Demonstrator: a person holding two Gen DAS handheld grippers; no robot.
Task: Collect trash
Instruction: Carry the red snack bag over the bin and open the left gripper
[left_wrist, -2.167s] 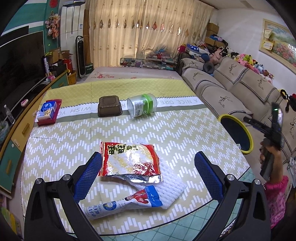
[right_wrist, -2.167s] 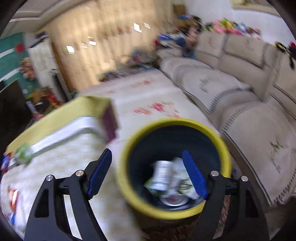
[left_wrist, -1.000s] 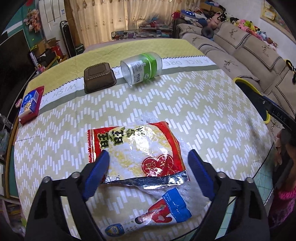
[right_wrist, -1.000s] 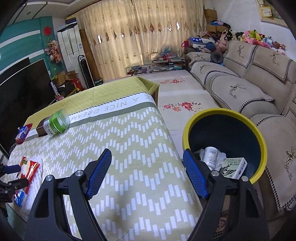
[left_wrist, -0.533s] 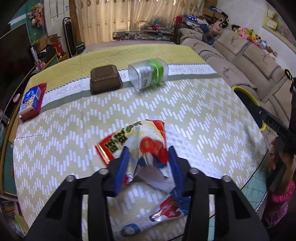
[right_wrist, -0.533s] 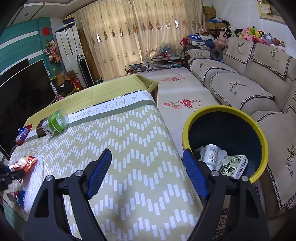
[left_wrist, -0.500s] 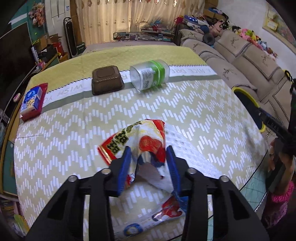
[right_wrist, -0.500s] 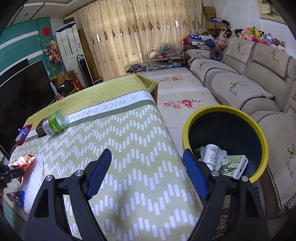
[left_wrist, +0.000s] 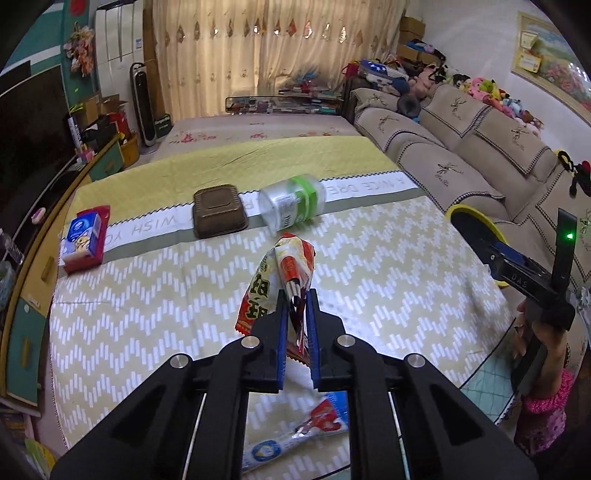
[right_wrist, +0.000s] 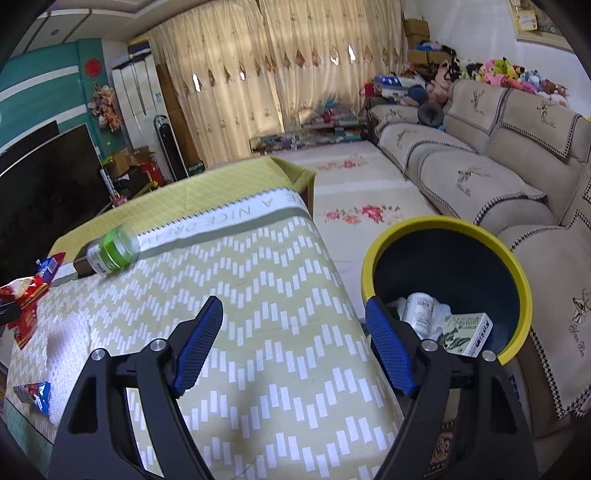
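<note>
The red snack wrapper (left_wrist: 286, 273) is pinched, crumpled and folded upward, between the closed blue pads of the left gripper (left_wrist: 295, 314), and it is held clear of the zigzag-patterned tablecloth (left_wrist: 388, 266). Just below the jaws, a blue-and-red packet (left_wrist: 314, 424) is left lying near the table's front edge, and a white foam sheet (right_wrist: 70, 354) is seen beside it in the right wrist view. Farther off, a green-banded jar (left_wrist: 291, 208) on its side, a brown container (left_wrist: 218, 215) and a small red-and-blue box (left_wrist: 84, 236) are spread along the far side. The right gripper (right_wrist: 293, 345) is held open and empty above the table's edge, just beside the yellow-rimmed bin (right_wrist: 517, 280), in which a can and a carton are already lying.

The bin is placed well apart from the held wrapper, across the table. Only a thin fold of slick film appears to be clamped, so the wrapper could be lost mid-carry if swung quickly. It could also be dropped short of the rim if released early, or be fouled on the waiting right gripper.
</note>
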